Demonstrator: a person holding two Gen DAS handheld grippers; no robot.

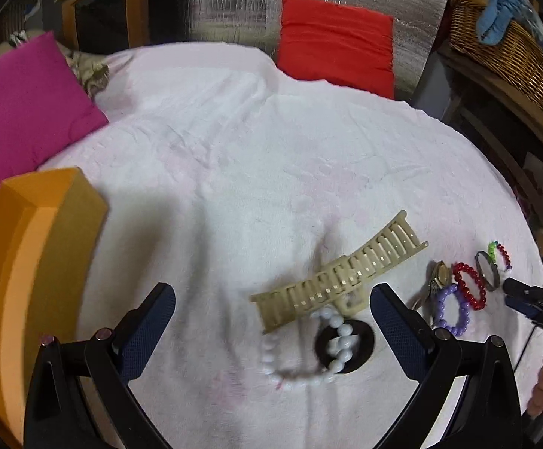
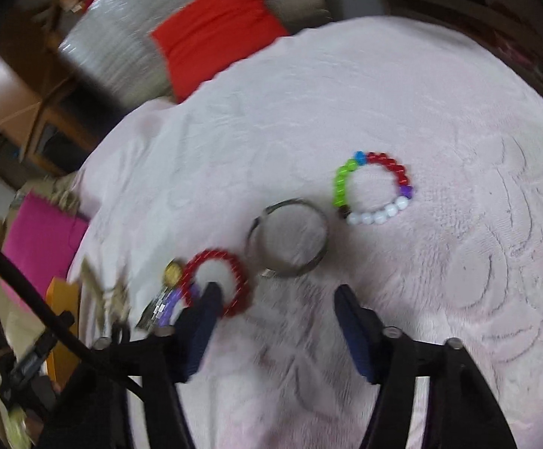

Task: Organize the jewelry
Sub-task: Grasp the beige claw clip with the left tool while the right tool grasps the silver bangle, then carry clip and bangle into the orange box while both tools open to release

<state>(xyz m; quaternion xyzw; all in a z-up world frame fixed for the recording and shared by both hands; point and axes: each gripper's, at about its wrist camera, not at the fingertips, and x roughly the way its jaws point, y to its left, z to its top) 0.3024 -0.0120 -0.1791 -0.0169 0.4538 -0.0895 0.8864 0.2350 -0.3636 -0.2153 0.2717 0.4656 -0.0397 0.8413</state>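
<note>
Both grippers, left gripper (image 1: 273,308) and right gripper (image 2: 275,312), have jaws released, nothing held. Red bracelet (image 2: 215,282) lies near the bed's right edge; I'd straddle one bead strand, then squeeze.

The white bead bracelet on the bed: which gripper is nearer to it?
Left. The left gripper frames the white bead bracelet between open fingers; the right gripper is off beside the red bracelet.

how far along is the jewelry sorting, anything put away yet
Nothing looks put away: what shows of the orange box is bare inside. Nothing is in hand either; the left tool hangs open over the white bead bracelet and beige hair claw, the right tool open near the red bracelet. Still loose on the bedspread: purple bracelet, metal bangle, multicolour bracelet.
</note>
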